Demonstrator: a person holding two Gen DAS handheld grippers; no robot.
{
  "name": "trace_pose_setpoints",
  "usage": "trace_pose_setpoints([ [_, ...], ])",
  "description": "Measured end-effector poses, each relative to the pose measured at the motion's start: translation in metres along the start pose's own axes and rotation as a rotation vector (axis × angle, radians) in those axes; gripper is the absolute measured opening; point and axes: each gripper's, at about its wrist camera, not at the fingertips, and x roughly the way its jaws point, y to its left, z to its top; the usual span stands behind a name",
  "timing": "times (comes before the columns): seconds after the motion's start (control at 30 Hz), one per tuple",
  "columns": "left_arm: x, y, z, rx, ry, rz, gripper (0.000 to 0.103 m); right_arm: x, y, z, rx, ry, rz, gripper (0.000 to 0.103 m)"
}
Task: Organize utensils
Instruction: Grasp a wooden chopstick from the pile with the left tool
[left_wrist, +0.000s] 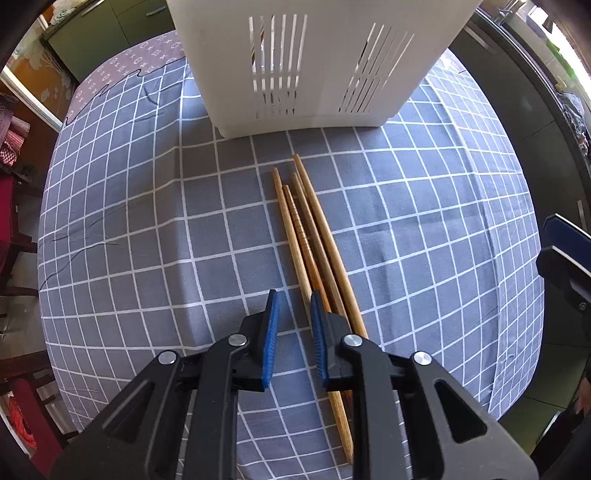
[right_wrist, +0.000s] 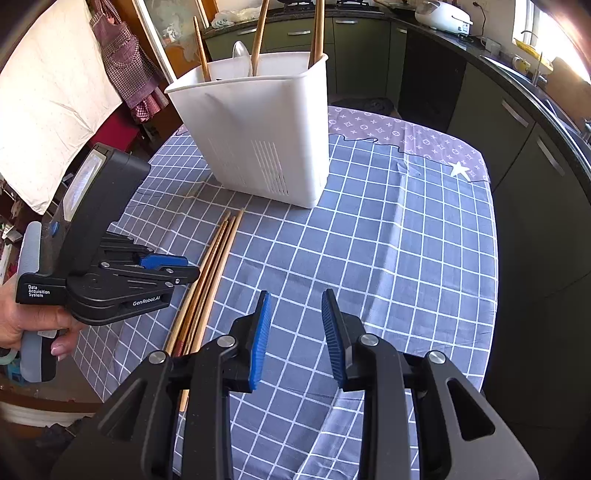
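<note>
Several wooden chopsticks (left_wrist: 306, 236) lie side by side on the checked tablecloth, pointing at a white slotted utensil holder (left_wrist: 314, 62). My left gripper (left_wrist: 293, 299) is open, low over the chopsticks' near part, its jaws astride the leftmost stick. In the right wrist view the chopsticks (right_wrist: 214, 258) lie left of centre and the holder (right_wrist: 258, 129) stands behind, with chopsticks and a spoon (right_wrist: 242, 55) in it. My right gripper (right_wrist: 295, 299) is open and empty above the cloth. The left gripper (right_wrist: 173, 269) shows there, over the sticks.
The table (right_wrist: 406, 240) is covered by a grey-blue checked cloth with a purple patterned cloth (right_wrist: 399, 133) at its far end. Dark green kitchen cabinets (right_wrist: 517, 147) run along the right. A cloth and an apron hang at the left.
</note>
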Motion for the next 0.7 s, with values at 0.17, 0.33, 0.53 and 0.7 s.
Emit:
trace_pose_setpoints([
  [0.17,0.011,-0.015,0.004,0.013,0.018,0.020,0.016,0.004,-0.003,-0.001,0.009,0.013,0.008,0.029],
  [0.33,0.016,-0.020,0.010,0.012,0.027,0.026,0.014,0.007,-0.003,-0.003,0.005,0.025,0.003,0.029],
  [0.53,0.015,-0.007,0.013,0.037,0.010,0.015,0.006,0.016,0.004,-0.004,-0.003,0.056,0.001,0.029],
  [0.7,-0.003,0.008,0.007,0.034,-0.036,-0.013,0.006,0.029,0.012,-0.001,-0.006,0.097,0.012,0.029],
])
